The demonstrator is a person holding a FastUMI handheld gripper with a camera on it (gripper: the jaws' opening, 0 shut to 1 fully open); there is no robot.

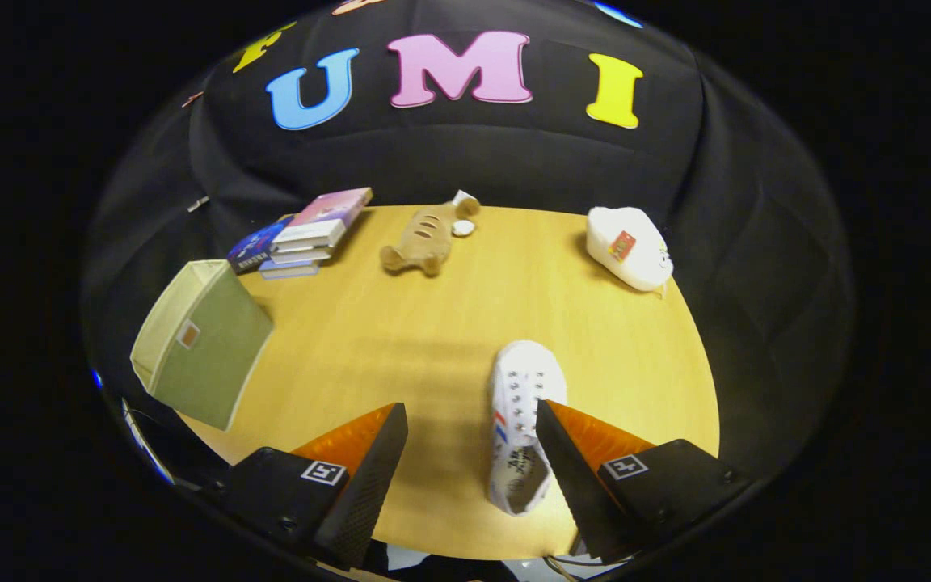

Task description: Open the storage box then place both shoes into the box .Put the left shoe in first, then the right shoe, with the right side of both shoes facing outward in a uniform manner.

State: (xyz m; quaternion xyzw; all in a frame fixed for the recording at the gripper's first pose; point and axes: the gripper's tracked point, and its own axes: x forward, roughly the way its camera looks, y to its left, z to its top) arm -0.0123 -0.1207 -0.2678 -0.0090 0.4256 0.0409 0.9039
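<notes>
White lace-up shoe [520, 420] with red and blue side stripes is lying on the wooden table [401, 323], toe pointing away, heel nearest, its opening showing, sitting just inside one finger of the spread gripper [472, 424]. Pale green fabric storage box [200, 343] is standing well apart at the table's near edge, tilted, its open top facing away from the shoe.

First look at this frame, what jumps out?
The white shoe lies on the table between the open gripper fingers, close against the right one, toe pointing away. Off to the left, at the table's edge, stands the green storage box. Along the far side sit a stack of books, a plush toy and a white pouch.
</notes>
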